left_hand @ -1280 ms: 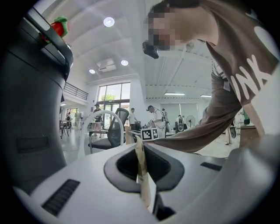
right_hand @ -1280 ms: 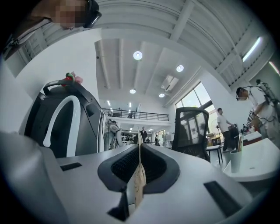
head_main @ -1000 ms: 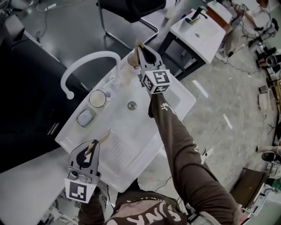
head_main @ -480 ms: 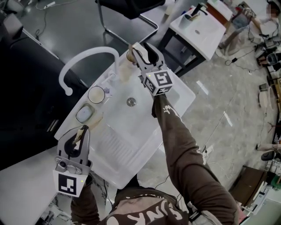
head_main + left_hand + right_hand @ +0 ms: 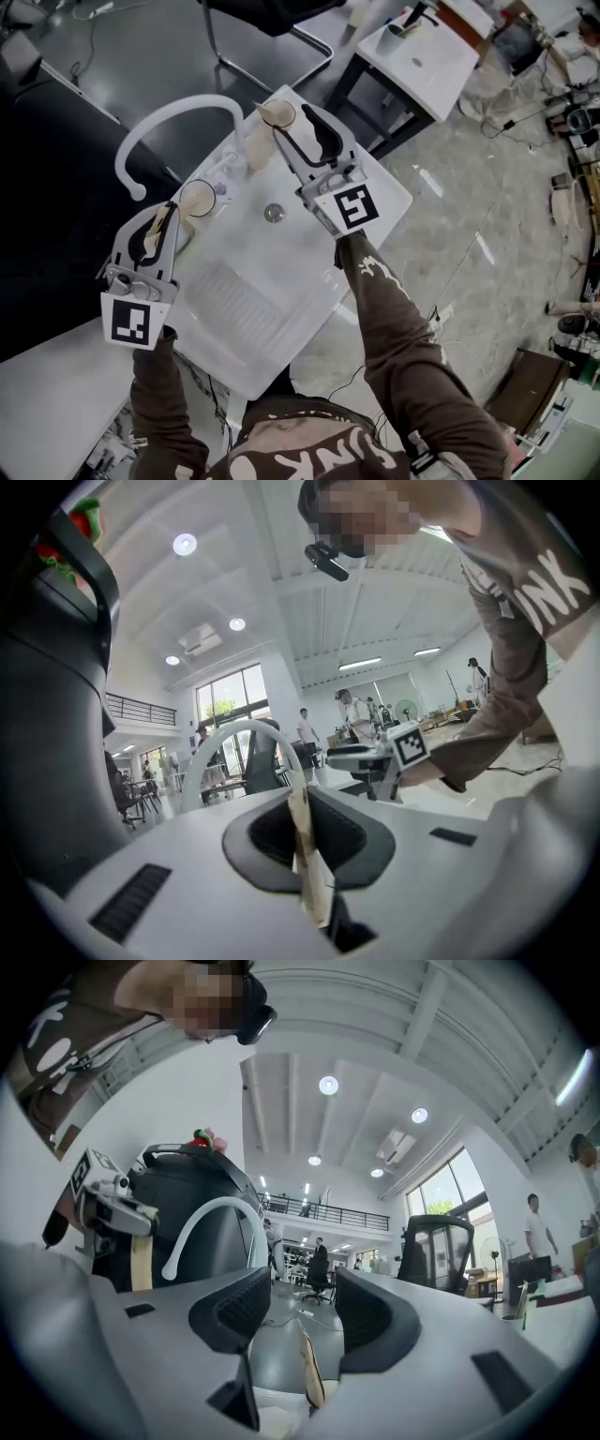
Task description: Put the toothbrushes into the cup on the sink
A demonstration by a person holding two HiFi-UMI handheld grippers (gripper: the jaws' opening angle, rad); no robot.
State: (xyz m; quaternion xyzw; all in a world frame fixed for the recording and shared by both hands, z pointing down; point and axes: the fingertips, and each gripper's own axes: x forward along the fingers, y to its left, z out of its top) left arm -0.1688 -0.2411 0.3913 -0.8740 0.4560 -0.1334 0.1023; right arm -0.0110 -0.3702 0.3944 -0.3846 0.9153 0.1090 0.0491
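Observation:
A tan cup (image 5: 277,113) stands at the sink's back corner with a pale wooden toothbrush (image 5: 310,1372) upright in it. My right gripper (image 5: 298,124) hovers just beside and above that cup. Its jaws have just been opening and stand open, and the pads touch nothing (image 5: 295,1312). My left gripper (image 5: 157,214) is over the sink's left rim, shut on a second wooden toothbrush (image 5: 161,231). This brush (image 5: 302,855) sits pinched between the left gripper's (image 5: 300,808) jaws, pointing forward.
A white arched faucet (image 5: 173,105) rises behind the white sink (image 5: 281,272). A clear glass (image 5: 197,198) stands by the left gripper's tips. The drain (image 5: 273,213) lies mid-basin. A black chair and a second small white sink (image 5: 427,56) are beyond.
The right gripper opened, left its toothbrush in the tan cup and drew back a little. The left gripper carried its toothbrush from the sink's near edge toward the glass.

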